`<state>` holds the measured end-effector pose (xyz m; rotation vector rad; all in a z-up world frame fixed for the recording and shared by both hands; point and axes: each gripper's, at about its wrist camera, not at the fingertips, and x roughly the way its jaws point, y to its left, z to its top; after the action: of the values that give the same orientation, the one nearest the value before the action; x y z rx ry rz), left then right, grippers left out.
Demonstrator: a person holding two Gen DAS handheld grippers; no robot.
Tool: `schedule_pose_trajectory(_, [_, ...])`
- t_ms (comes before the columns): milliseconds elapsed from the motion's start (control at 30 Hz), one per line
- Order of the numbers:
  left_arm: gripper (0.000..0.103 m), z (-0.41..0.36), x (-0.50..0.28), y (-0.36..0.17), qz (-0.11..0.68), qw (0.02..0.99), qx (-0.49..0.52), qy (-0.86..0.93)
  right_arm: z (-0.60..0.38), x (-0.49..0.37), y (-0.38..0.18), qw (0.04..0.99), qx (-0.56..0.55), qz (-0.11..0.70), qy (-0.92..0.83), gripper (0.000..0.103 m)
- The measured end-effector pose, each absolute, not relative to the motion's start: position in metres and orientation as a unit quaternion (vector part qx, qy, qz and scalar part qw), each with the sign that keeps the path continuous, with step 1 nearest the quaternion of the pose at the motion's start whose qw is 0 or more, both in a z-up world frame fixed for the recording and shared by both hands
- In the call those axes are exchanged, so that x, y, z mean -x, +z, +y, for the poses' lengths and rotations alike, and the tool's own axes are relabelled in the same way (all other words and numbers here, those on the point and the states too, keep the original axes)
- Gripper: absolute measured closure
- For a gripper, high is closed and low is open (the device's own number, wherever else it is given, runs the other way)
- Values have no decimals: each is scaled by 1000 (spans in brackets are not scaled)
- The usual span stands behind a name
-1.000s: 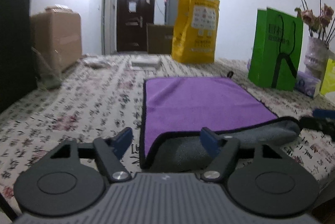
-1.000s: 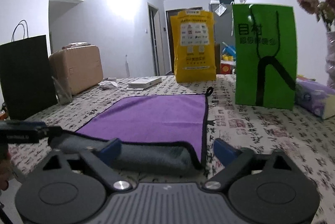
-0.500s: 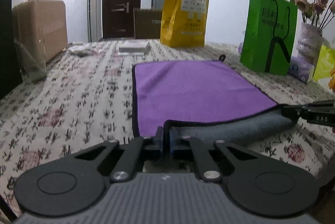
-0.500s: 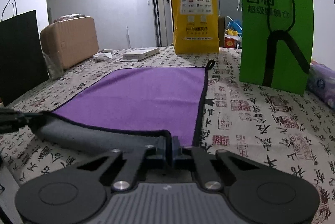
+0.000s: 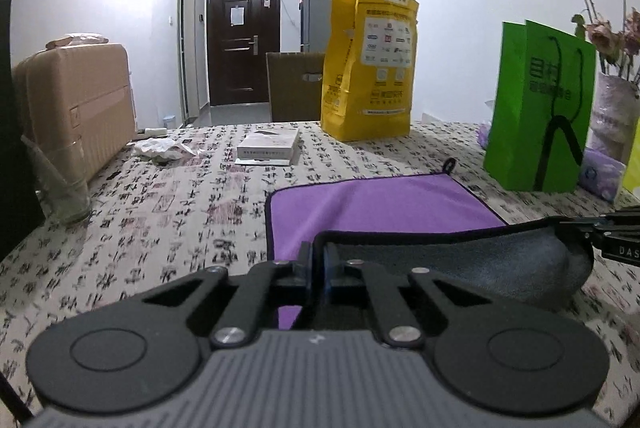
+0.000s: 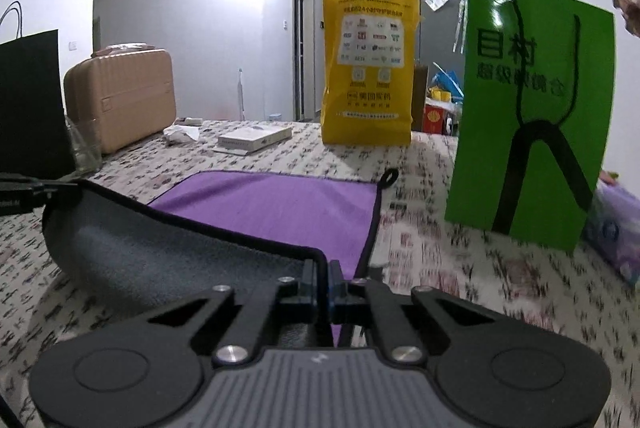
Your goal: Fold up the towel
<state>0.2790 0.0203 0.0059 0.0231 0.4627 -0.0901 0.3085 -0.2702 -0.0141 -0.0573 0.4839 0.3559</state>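
Note:
A purple towel with a grey underside and black trim lies on the patterned tablecloth; it also shows in the right wrist view. My left gripper is shut on the towel's near left corner and holds it raised. My right gripper is shut on the near right corner, also raised. The near edge hangs between them with the grey underside facing me. The right gripper's tip shows at the left view's right edge.
A yellow bag stands at the far end and a green bag at the right. A white box, crumpled paper, a glass, a tan suitcase and a flower vase stand around.
Both grippers were open a second ago, then shut on the towel's near corners. They have since lifted the near edge off the table, so more grey underside shows.

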Motion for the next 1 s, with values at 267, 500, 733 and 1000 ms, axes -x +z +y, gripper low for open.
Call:
schedule_pose_trajectory(267, [97, 31, -336, 19, 226, 973, -7, -39, -261, -356, 2, 958, 43, 220, 181, 98])
schedule_pose_trajectory(500, [97, 39, -399, 24, 239, 970, 3, -45, -262, -424, 7, 954, 15, 237, 183, 98])
schedule_pose_trajectory(733, [97, 54, -466, 8, 290, 955, 42, -43, -257, -489, -1, 947, -4, 265, 180, 98])
schedule_pose_trajectory(1000, [95, 57, -514, -15, 335, 940, 42, -37, -244, -534, -24, 940, 6, 299, 163, 98])
